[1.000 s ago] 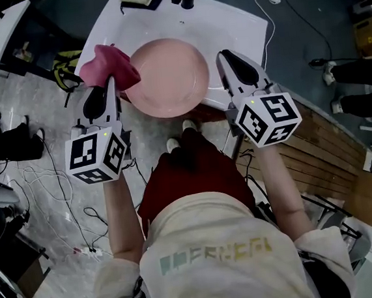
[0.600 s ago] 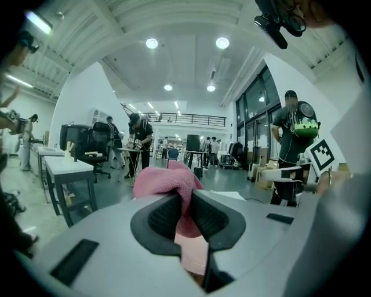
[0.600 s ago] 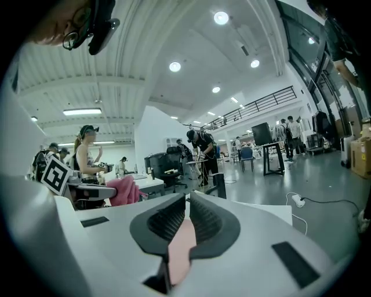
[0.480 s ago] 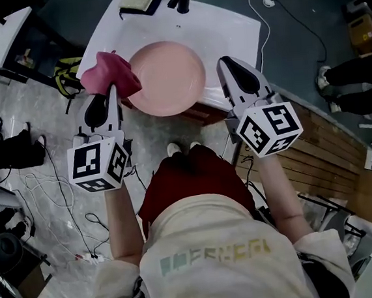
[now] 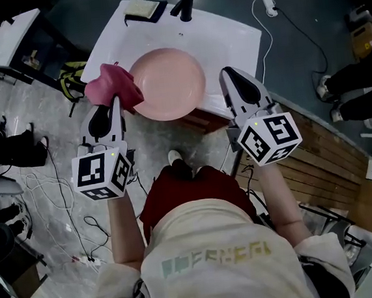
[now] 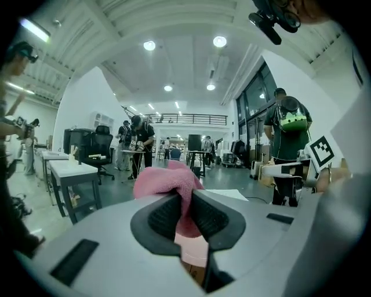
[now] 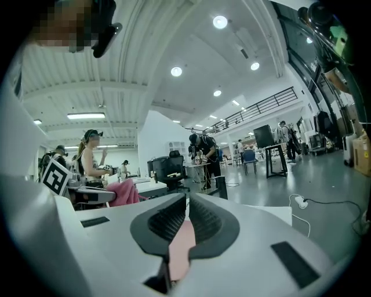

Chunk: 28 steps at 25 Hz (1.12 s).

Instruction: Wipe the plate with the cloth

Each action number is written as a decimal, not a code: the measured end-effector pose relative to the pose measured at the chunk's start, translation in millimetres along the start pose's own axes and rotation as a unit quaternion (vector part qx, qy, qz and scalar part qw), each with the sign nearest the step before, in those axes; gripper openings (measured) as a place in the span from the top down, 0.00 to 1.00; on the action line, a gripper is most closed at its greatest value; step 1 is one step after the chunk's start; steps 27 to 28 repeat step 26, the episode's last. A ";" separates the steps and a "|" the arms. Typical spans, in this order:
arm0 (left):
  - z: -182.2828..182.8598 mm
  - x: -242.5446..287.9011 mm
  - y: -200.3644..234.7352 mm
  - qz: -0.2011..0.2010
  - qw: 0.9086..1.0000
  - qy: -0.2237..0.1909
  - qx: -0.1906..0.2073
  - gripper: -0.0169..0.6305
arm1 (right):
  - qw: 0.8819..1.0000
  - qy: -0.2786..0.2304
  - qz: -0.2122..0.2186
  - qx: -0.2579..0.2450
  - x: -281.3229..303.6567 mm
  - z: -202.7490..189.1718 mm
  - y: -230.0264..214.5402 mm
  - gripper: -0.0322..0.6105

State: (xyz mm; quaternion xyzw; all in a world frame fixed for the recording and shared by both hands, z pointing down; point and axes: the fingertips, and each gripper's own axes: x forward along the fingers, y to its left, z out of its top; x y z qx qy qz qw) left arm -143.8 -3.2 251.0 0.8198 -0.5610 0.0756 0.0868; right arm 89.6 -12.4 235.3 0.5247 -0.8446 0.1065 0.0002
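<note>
A round pink plate (image 5: 168, 83) hangs over the front edge of the white table (image 5: 227, 36). My right gripper (image 5: 224, 77) is at the plate's right rim. In the right gripper view its jaws stand shut (image 7: 186, 216) on the plate's thin pink edge (image 7: 181, 249). A crumpled pink cloth (image 5: 110, 85) sits against the plate's left rim. My left gripper (image 5: 115, 103) is shut on it. In the left gripper view the cloth (image 6: 165, 181) bulges up between and above the pads (image 6: 164, 216), with a bit of the plate (image 6: 194, 249) below.
A black upright fixture (image 5: 185, 1) and a dark tray (image 5: 143, 10) stand at the table's far edge. A white plug and cable (image 5: 270, 1) lie on the floor to the right. Cables (image 5: 59, 190) cover the floor at left. Other people work at desks behind.
Both grippers, the plate and the cloth have shifted slightly lower in the head view. The cloth stays at the plate's left rim. Both grips are unchanged.
</note>
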 end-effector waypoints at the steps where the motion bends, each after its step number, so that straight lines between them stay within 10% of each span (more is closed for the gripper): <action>1: -0.1 -3.1 -1.3 0.003 1.000 0.000 0.000 0.88 | 1.000 -0.001 0.003 -0.001 -2.4 0.5 1.0 0.88; 28: -8.6 -108.6 -76.9 0.041 0.999 -0.006 0.000 0.88 | 0.999 -0.012 0.044 -0.011 -109.5 0.9 25.2 0.88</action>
